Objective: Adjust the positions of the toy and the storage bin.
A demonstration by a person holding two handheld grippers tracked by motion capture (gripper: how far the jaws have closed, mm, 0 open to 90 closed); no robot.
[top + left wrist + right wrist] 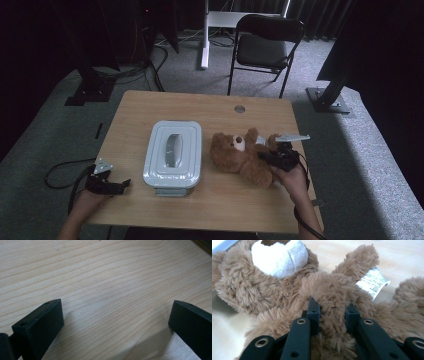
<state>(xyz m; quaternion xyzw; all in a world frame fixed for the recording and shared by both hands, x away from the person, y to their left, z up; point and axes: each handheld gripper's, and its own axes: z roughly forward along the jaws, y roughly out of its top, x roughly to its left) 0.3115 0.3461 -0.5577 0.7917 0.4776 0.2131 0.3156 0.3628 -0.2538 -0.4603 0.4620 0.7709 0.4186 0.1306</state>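
At the desk's near left corner, about seven o'clock, the left hand-held gripper (pixel 122 184) rests on the bare light wooden desk (pixel 110 285), jaws spread wide with nothing between them, seemingly parked while the other hand works. Toward four o'clock, the right hand-held gripper (pixel 332 312) has its jaws drawn narrow into the belly of the brown plush teddy bear (pixel 241 157), the pads pressing into the fur: a mid-body grip, probably chosen for balanced lifting. Bear lies on its back, long axis running diagonally, head toward ten o'clock, legs toward four, white muzzle up. Just left of it, near desk centre, stands the pale grey-blue lidded rectangular box (pixel 173 158), lid on, long axis near-to-far.
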